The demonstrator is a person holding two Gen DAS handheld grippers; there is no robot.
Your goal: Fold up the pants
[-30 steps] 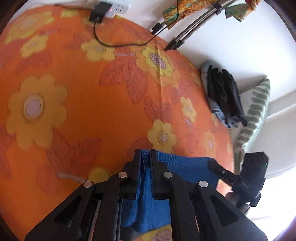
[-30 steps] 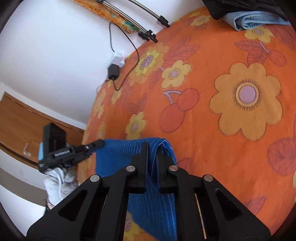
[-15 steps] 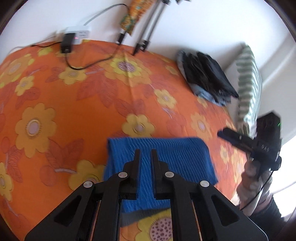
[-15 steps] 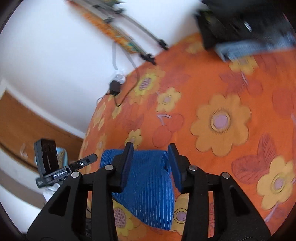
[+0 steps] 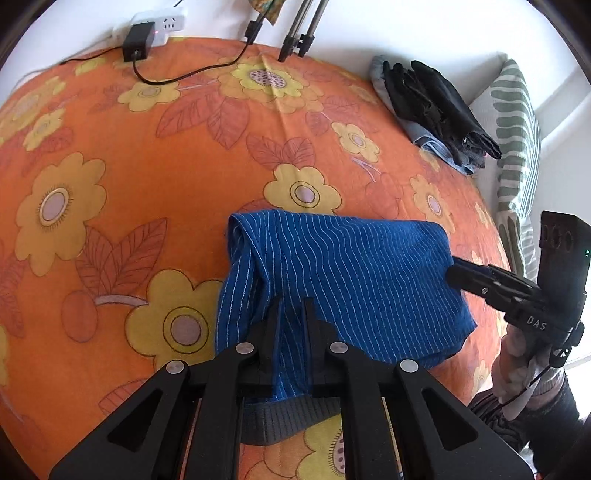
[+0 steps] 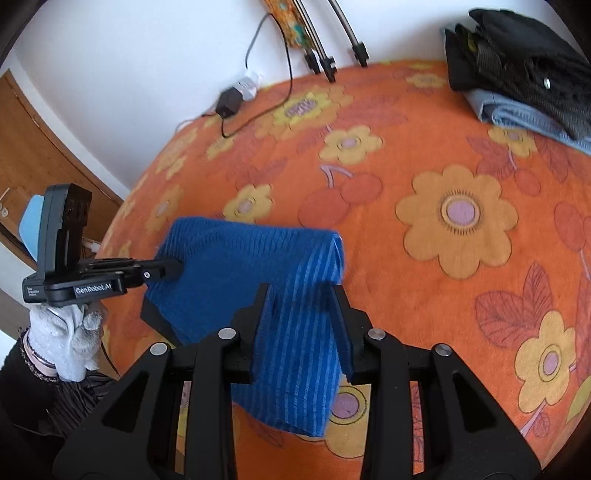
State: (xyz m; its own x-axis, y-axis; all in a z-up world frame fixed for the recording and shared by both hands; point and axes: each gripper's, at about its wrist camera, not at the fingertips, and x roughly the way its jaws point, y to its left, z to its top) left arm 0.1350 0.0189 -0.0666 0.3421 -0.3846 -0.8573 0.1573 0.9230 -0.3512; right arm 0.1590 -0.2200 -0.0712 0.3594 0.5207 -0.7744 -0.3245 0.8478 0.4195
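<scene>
The blue striped pants (image 5: 343, 273) lie folded into a small rectangle on the orange flowered bedspread (image 5: 147, 155), near its front edge. My left gripper (image 5: 291, 306) is over the near left part of the fold, jaws a narrow gap apart with cloth showing between them. My right gripper (image 6: 301, 295) stands over the pants (image 6: 251, 266) at the right end with its jaws wide apart, cloth between them but not pinched. Each gripper shows in the other's view: the right one (image 5: 458, 273) and the left one (image 6: 166, 269).
A stack of folded dark and light-blue clothes (image 5: 436, 107) lies at the far right of the bed. A striped pillow (image 5: 517, 136) is beyond it. A power strip with a charger and cable (image 5: 147, 29) and tripod legs (image 5: 299, 33) stand by the wall.
Both grippers were shut on the pants' folded edge a second ago. The right one opened wide and the left one opened slightly. Both drew back toward the bed's front edge, leaving the fold lying flat.
</scene>
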